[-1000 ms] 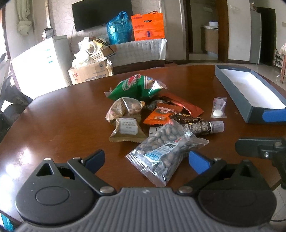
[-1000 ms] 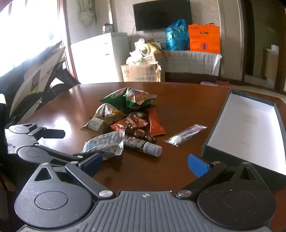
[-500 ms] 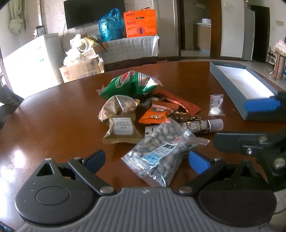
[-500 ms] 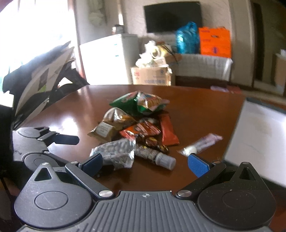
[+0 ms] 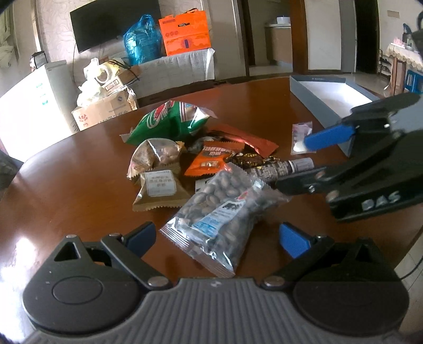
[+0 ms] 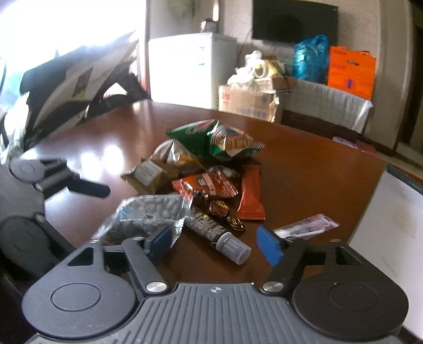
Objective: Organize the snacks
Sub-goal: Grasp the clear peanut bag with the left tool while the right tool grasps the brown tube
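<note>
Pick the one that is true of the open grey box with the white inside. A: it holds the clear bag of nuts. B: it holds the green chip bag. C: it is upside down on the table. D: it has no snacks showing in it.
D: the box shows only bare white floor where visible, while the green chip bag and the clear bag of nuts lie on the table.

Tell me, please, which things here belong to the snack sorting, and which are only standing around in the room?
Part of the job:
clear bag of nuts
green chip bag
orange snack packet
tube with grey cap
open blue box

Only standing around:
television
cardboard carton
orange bag
white fridge
</note>
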